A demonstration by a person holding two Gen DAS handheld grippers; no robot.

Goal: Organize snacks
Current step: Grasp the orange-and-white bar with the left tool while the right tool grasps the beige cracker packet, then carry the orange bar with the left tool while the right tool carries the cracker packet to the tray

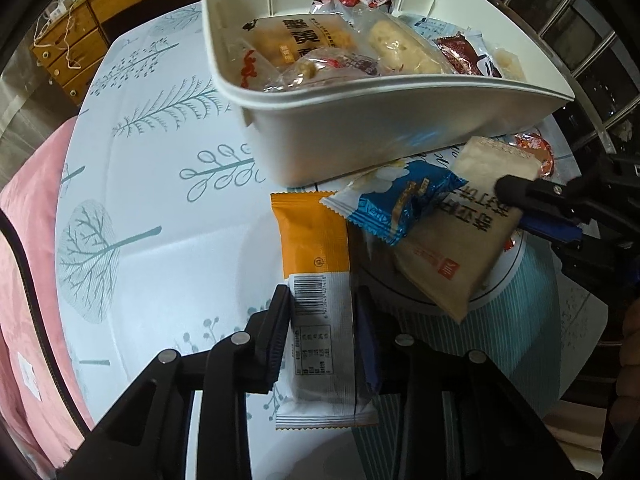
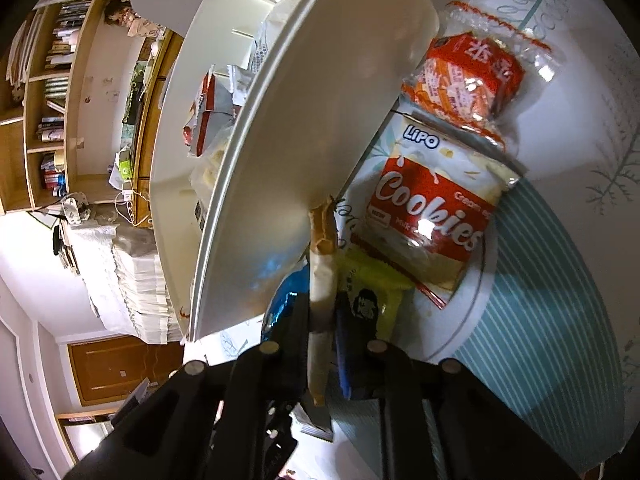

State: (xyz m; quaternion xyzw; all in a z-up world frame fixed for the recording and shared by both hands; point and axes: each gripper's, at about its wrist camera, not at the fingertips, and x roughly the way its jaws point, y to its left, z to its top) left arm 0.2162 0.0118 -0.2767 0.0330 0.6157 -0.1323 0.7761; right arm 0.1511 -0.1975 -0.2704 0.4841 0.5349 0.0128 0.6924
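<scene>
light: dim indoor | glare: wrappers | edges: fisheye-bent, dark vignette

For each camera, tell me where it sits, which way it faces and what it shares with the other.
Left wrist: on the left gripper, looking steeply down at its orange packet, the bin and table; own fingers and the right gripper show.
Right wrist: on the right gripper, angled down along the bin's wall toward the Cookies pack; own fingers show.
Shared: bin, beige packet, blue packet.
</scene>
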